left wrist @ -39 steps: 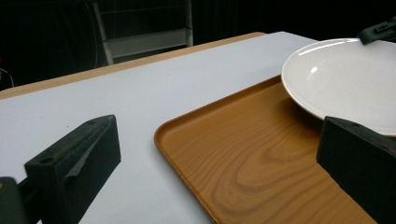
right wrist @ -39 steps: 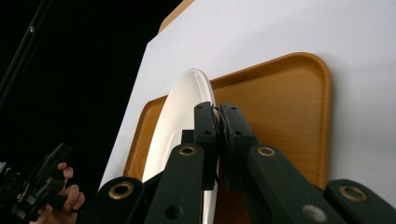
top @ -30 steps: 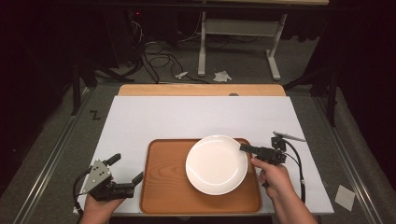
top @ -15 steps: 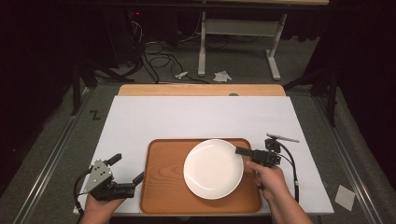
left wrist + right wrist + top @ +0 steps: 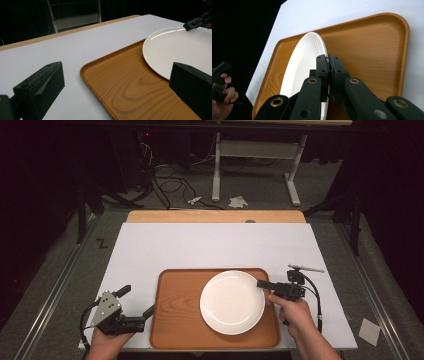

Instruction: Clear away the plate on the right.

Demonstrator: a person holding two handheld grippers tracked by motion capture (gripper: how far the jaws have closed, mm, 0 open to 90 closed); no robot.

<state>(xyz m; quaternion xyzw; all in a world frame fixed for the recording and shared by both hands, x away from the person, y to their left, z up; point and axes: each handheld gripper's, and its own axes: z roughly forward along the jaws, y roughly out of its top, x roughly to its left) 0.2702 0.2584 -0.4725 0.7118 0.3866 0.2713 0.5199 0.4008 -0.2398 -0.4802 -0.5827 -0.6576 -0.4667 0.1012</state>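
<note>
A white plate (image 5: 232, 302) is over the right half of a wooden tray (image 5: 175, 320) at the table's near edge. My right gripper (image 5: 261, 283) is shut on the plate's right rim, and its view shows the jaws (image 5: 328, 58) pinching the rim of the plate (image 5: 304, 65) above the tray (image 5: 367, 50). I cannot tell whether the plate rests flat. My left gripper (image 5: 137, 300) is open and empty beside the tray's left edge. Its view (image 5: 115, 82) looks across the tray (image 5: 125, 85) to the plate (image 5: 180, 50) and the right gripper (image 5: 197, 21).
The white table top (image 5: 210, 245) stretches bare behind the tray, with a wooden strip (image 5: 215, 216) along its far edge. Beyond the table are a dark floor, cables and a desk frame (image 5: 255, 150). A metal rail (image 5: 55, 290) runs along the table's left side.
The right gripper and the plate have shifted slightly toward the table's near edge. The left gripper has stayed in place.
</note>
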